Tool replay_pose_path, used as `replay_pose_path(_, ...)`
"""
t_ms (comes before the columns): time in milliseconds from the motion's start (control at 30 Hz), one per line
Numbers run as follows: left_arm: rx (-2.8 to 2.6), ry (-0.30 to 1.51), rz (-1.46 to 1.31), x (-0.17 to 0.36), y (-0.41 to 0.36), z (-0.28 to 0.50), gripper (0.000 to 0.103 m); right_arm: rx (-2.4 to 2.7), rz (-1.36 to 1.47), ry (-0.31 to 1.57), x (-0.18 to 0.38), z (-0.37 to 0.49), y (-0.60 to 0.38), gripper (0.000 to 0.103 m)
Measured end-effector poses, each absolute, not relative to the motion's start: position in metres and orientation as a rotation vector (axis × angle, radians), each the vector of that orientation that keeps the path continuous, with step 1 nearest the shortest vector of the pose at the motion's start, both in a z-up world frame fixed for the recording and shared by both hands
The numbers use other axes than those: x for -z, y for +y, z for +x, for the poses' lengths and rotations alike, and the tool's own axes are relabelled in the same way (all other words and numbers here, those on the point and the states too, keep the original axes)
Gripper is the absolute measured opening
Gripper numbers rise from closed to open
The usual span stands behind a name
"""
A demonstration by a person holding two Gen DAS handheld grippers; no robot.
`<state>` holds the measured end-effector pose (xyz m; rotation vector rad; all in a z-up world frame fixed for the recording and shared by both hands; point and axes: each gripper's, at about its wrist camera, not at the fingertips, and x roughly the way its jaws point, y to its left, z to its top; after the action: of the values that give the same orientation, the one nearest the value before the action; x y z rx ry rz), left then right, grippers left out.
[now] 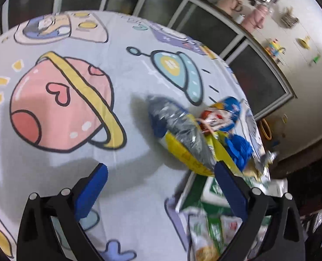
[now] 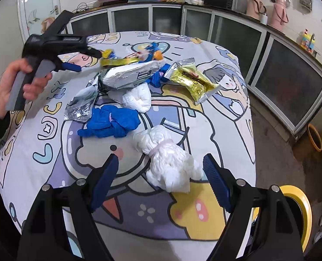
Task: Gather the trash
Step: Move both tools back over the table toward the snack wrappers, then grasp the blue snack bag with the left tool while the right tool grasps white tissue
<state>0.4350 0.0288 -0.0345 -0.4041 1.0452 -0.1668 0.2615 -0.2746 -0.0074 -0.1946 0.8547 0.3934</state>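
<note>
Trash lies on a table under a cartoon cloth [image 2: 232,117]. In the right wrist view my right gripper [image 2: 161,163] stands open low over the near edge. A crumpled white tissue [image 2: 169,165] lies between its fingers, close to the right pad, and is not pinched. Beyond are a blue glove [image 2: 111,124], a silver wrapper [image 2: 80,104], a second tissue [image 2: 137,97], a big silver bag [image 2: 128,76] and a gold wrapper [image 2: 193,82]. A hand [image 2: 19,84] holds my left gripper [image 2: 87,61] open at the pile's left. From the left wrist, the left gripper [image 1: 161,174] is empty beside the silver bag [image 1: 182,134].
Glass-fronted cabinets [image 2: 226,30] run along the back and right. A yellow-rimmed round thing [image 2: 300,206] sits below the table's near right corner. Blurred green-and-white packets [image 1: 213,224] show past the table edge in the left wrist view. Bare cloth [image 1: 52,152] spreads left of the pile.
</note>
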Motion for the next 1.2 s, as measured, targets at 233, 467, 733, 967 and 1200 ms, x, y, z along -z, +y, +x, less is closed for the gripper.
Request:
replay_pose_path(233,0.191,1.033,-0.515,0.027,0.030,0.444,0.095,-0.423,-0.180,0.870,0.012,0.272,-0.271,0.077)
replay_pose_path(467,0.349,1.038,-0.060,-0.020,-0.025,0.471,0.095,-0.441,-0.186,0.892,0.015,0.278,-0.270,0.077)
replay_pose_path(733,0.381,1.245,0.430,0.008,-0.098,0.530,0.095,-0.466,-0.149,0.954,0.022,0.290,-0.272,0.077)
replay_pose_path(967,0.374,1.301,0.547,0.043,-0.131,0.551,0.095,-0.471,-0.153,0.991,0.030,0.303,-0.271,0.077)
replay_pose_path(1200,0.402,1.288,0.502,0.058,-0.131,0.558,0.091,-0.461,-0.137,1.024,0.038,0.309,-0.276,0.069)
